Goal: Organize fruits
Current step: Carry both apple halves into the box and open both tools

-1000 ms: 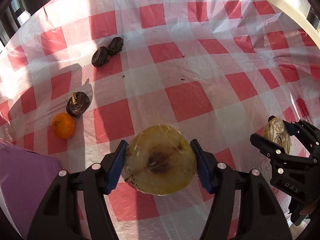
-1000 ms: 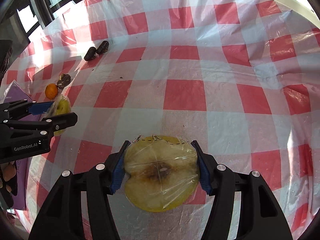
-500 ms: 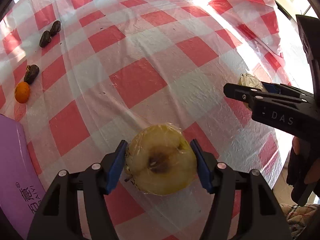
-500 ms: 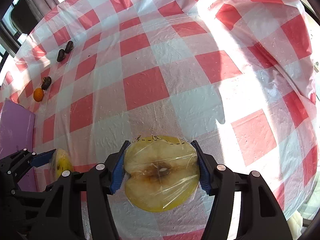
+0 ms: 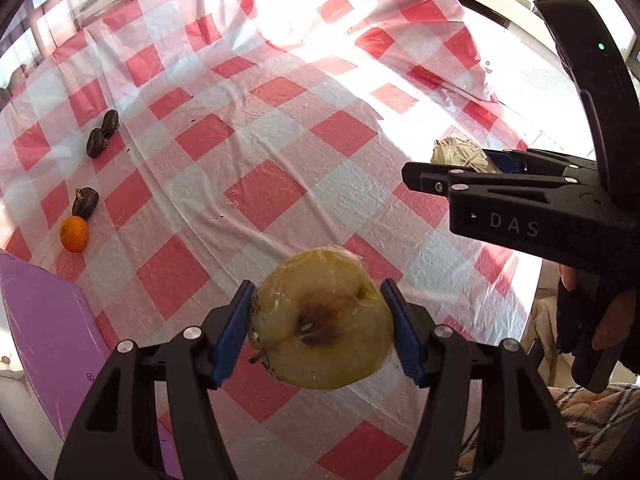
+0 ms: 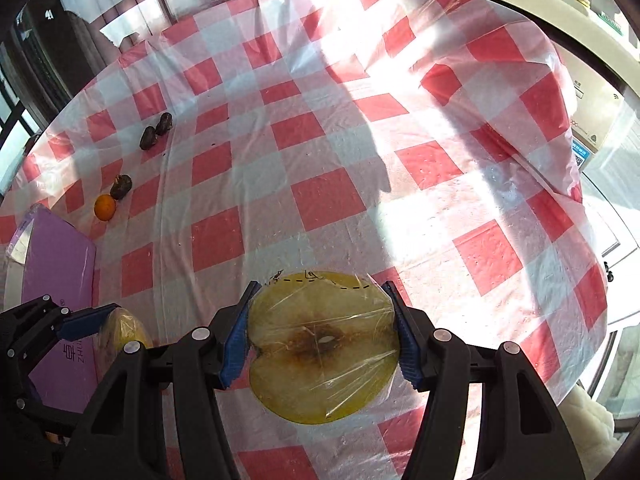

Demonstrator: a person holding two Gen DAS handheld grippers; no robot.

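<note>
My left gripper (image 5: 320,320) is shut on a plastic-wrapped apple half (image 5: 322,320), held above the red-and-white checked tablecloth (image 5: 264,196). My right gripper (image 6: 322,340) is shut on a second wrapped apple half (image 6: 324,348), also held above the cloth. The right gripper shows side-on at the right of the left wrist view (image 5: 472,168) with its apple half (image 5: 456,152). The left gripper shows at the lower left of the right wrist view (image 6: 116,324). A small orange (image 5: 74,233) and three dark dried fruits (image 5: 85,202) (image 5: 96,148) (image 5: 110,123) lie at the far left.
A purple board (image 5: 44,320) lies at the table's left edge, also in the right wrist view (image 6: 56,264). The orange (image 6: 105,207) and dark fruits (image 6: 121,186) (image 6: 156,131) lie beyond it. The tablecloth drops off the table edge at right (image 6: 568,168).
Both grippers have pulled back and up from the table, so more of the cloth and room shows. Each keeps its apple half. The fruits on the cloth have not moved.
</note>
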